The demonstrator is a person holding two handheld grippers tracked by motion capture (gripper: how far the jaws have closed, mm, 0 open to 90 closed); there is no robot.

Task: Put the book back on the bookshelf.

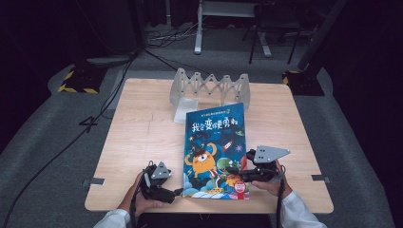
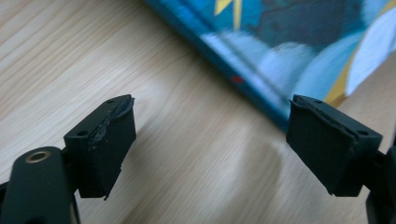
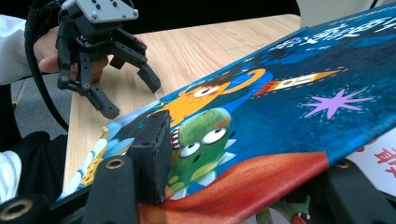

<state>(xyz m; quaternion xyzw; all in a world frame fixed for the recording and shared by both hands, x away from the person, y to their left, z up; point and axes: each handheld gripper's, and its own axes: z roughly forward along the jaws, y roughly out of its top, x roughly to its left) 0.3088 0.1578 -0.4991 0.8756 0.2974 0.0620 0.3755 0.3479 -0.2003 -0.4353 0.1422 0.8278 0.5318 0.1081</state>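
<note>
The picture book (image 1: pixel 215 149) lay near the table's (image 1: pixel 138 137) front edge, its cover lifted at the right edge, where the right gripper (image 3: pixel 243 186) pinched it between its jaws; the far jaw was hidden under the cover. The left gripper (image 2: pixel 210 144) hung spread and empty just beside the book's left edge.

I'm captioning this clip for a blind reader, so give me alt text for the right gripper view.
The right gripper clamps the lifted cover of a blue picture book with cartoon monsters, one black jaw above it and one beneath. Beyond, the left gripper hangs open over the light wooden table.
</note>
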